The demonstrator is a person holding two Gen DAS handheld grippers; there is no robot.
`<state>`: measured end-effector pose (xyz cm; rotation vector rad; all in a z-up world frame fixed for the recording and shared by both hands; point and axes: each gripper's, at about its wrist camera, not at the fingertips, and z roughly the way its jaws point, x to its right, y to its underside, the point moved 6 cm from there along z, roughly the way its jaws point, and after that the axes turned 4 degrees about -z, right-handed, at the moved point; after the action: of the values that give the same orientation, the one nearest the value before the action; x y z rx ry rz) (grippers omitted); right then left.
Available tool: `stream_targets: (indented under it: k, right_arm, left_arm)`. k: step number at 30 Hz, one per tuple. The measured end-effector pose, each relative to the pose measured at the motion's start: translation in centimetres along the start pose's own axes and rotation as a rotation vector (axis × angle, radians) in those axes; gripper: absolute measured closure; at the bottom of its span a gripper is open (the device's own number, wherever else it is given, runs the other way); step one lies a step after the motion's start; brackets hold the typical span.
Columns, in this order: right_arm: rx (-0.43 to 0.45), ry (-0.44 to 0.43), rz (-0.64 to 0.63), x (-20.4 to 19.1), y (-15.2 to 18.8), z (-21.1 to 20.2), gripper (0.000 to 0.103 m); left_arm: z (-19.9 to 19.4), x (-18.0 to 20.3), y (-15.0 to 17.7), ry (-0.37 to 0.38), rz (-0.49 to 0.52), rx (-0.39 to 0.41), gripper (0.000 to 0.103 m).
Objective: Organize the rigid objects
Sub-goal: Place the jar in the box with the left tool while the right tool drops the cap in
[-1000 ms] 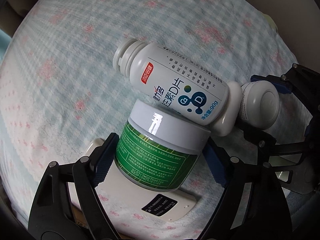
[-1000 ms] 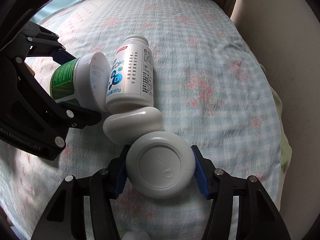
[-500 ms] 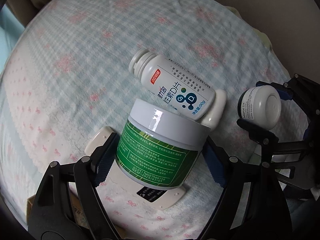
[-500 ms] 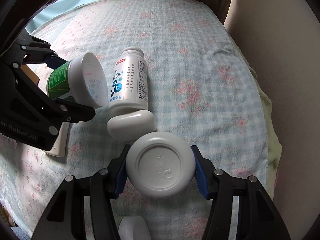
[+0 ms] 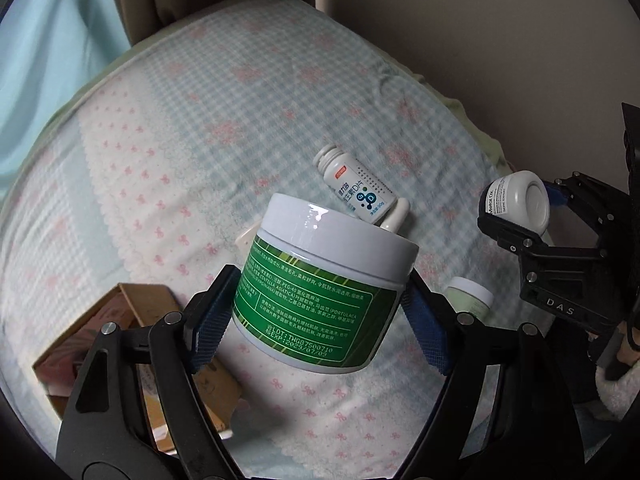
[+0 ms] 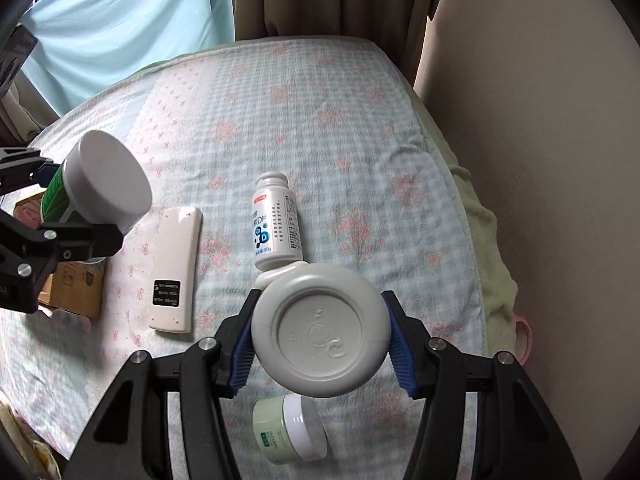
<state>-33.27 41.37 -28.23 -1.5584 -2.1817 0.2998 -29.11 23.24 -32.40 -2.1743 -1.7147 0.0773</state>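
My left gripper point(image 5: 320, 300) is shut on a white-lidded jar with a green label point(image 5: 316, 308), held tilted above the bed. In the right wrist view this green jar point(image 6: 100, 192) hangs at the left. My right gripper point(image 6: 320, 332) is shut on a round white jar point(image 6: 320, 344), its underside facing the camera. The same white jar point(image 5: 516, 200) shows at the right in the left wrist view. Below both, a white vitamin bottle point(image 6: 276, 224) lies on its side, its base against a flat white oval case point(image 6: 276, 276).
A white remote control point(image 6: 176, 268) lies face down on the checked bed cover point(image 6: 360, 140). A small pale green jar point(image 6: 288, 428) lies near the front edge. A cardboard box point(image 5: 132, 328) sits at the left. Curtains hang behind, with a wall point(image 6: 540, 160) to the right.
Both grippers have risen from the bed with their jars. The bottle and oval case stay below and look smaller. The remote, the box and the small green jar now show.
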Motion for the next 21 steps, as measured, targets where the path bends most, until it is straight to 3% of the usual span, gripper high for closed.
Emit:
stream_targets:
  k: [11, 21]
  right_arm:
    - [0.079, -0.011, -0.02, -4.5, -4.3, -11.1, 0.05]
    - [0.108, -0.071, -0.064, -16.1, -5.2, -14.3, 0.05]
  left_arm:
    - [-10.5, -8.3, 5.2, -0.024, -0.137, 0.13, 0.026]
    - [-14.6, -18.5, 12.2, -0.069, -0.255, 0.138, 0.026]
